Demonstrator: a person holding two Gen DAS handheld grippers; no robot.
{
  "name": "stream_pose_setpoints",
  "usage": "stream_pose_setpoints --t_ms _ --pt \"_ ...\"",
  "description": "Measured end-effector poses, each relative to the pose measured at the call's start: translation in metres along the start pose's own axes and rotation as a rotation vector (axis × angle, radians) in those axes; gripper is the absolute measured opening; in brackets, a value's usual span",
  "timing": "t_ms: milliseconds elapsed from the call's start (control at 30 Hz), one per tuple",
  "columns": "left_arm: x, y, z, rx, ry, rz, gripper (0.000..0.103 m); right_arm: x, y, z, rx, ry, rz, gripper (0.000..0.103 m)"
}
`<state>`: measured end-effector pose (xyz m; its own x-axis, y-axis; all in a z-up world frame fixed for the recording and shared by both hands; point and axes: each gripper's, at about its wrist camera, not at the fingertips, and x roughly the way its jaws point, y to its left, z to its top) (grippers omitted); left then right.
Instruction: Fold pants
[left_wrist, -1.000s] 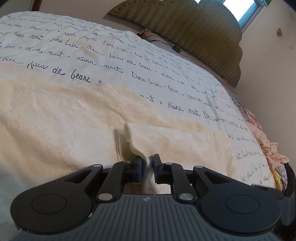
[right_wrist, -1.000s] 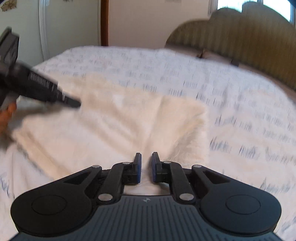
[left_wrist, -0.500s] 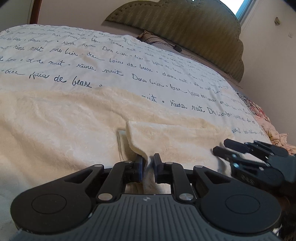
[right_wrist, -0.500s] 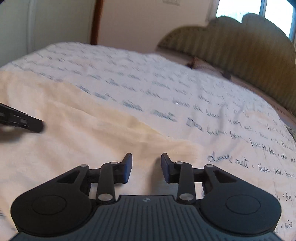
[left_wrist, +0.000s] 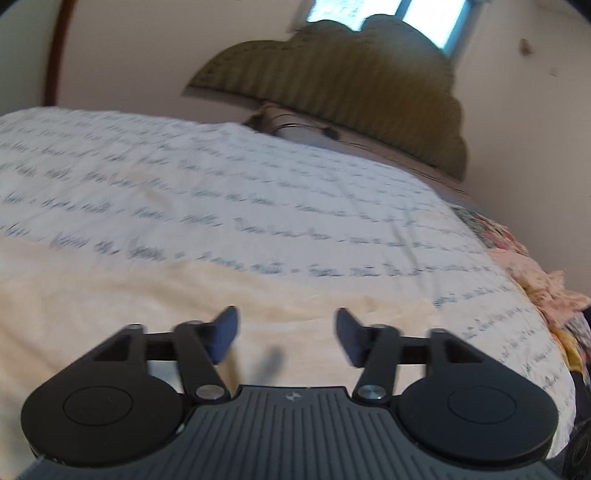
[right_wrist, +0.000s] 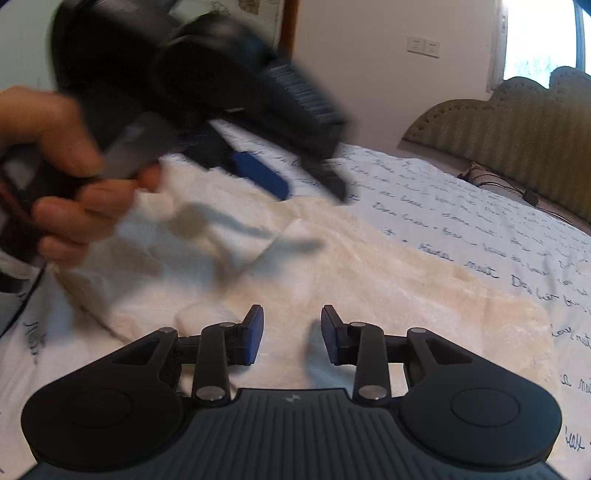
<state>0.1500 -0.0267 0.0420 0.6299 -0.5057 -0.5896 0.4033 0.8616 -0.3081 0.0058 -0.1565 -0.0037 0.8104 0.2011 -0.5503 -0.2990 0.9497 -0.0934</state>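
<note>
Since a second ago the cream fold once pinched by the left hand-held gripper (left_wrist: 286, 334) has been let go; its jaws are opening wide, with nothing between them, and it has been lifted clear of the cloth. Meanwhile the right hand-held gripper (right_wrist: 291, 334) has been parted from nearly closed to partly open, and it has been carried across the bed (right_wrist: 461, 229).

Between the right jaws nothing is held; only the fleecy cream pants (right_wrist: 388, 280) are seen beneath them, though contact cannot be confirmed. In the right wrist view the garment is laid from the lower left, under the left tool and the hand (right_wrist: 70, 184) that carries it, out toward the right, its long axis running that way. The right tool is judged nearer the free right end. A pile of patterned clothes (left_wrist: 535, 280) is seen at the bed's far edge.
</note>
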Motion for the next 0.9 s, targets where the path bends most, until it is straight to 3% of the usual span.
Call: stream_pose_setpoints --t_ms 33,133,267,433,567,900 --pt "0.009 -0.006 -0.001 0.032 0.013 0.007 0.074 0.003 0.005 0.000 -0.022 0.008 -0.018 0.033" --pt "0.046 -0.013 -0.014 0.099 0.107 0.131 0.067 0.007 0.014 -0.005 -0.042 0.003 -0.047 0.033" --pt "0.048 -0.014 -0.026 0.163 0.075 0.200 0.067 -0.012 0.011 0.002 0.009 -0.027 -0.026 0.033" --pt "0.043 -0.004 -0.027 0.132 0.078 0.217 0.070 -0.005 0.013 -0.006 0.004 -0.007 -0.011 0.033" --pt "0.035 -0.002 -0.027 0.155 0.060 0.266 0.075 -0.005 0.005 -0.005 0.051 -0.003 0.009 0.033" --pt "-0.002 0.019 -0.036 0.186 0.019 0.390 0.091 -0.005 0.018 -0.010 0.033 0.001 -0.049 0.034"
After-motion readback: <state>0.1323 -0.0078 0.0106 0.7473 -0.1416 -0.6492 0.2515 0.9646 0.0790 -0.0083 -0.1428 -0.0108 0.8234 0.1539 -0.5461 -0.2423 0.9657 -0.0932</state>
